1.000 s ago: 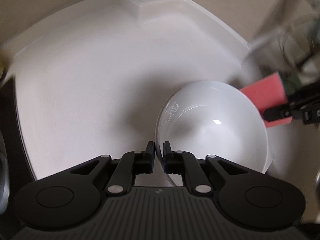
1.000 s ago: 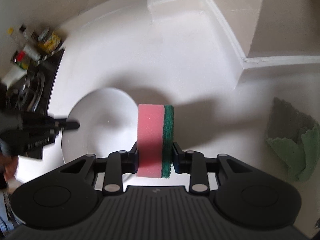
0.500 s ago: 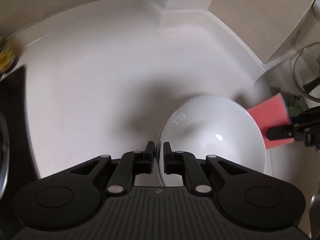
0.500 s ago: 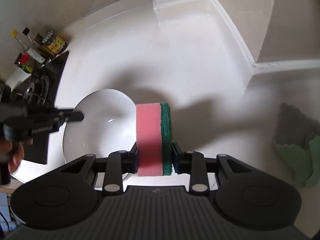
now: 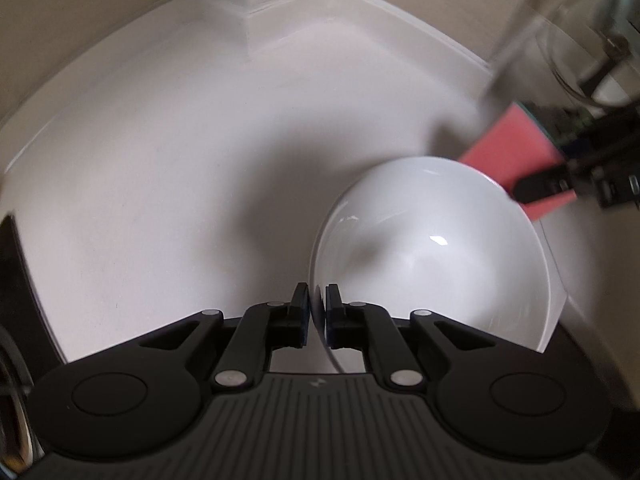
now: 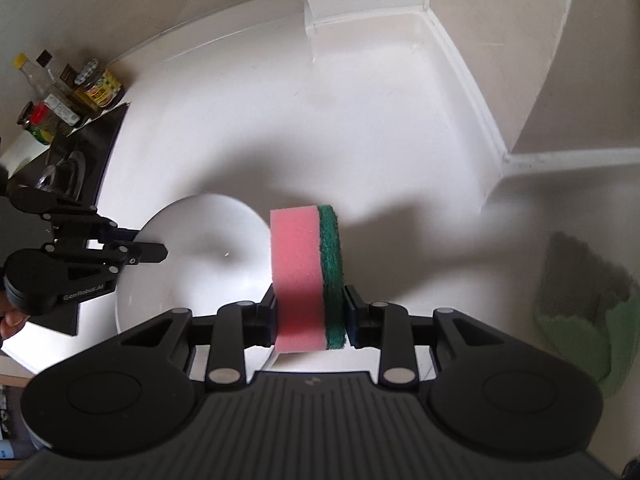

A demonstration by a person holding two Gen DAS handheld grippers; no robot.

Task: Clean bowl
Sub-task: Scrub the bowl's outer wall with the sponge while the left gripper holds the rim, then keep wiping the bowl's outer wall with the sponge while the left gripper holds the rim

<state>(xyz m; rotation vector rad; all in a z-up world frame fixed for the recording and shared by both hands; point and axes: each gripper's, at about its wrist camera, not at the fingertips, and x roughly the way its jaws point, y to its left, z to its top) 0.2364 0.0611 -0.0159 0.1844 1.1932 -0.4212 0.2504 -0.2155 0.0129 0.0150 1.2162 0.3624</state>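
On left hand-held gripper (image 6: 154,249): "GenRobot.AI"

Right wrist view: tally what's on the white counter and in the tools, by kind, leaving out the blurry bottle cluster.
Bowls: 1, white bowl in the left tool
Sponges: 1, pink-and-green sponge in the right tool
Cloths: 1, green cloth
Total: 3

The bowl (image 5: 432,264) looks like glossy white ceramic, catching a bright glint inside. The sponge (image 6: 298,276) is soft, porous pink foam backed by a rough green scouring layer. Both tongs (image 5: 318,312) (image 6: 310,316) are matt black plastic with small metal pins. The desk (image 6: 360,120) is smooth, matt white. A green cloth (image 6: 580,312) looks fuzzy.
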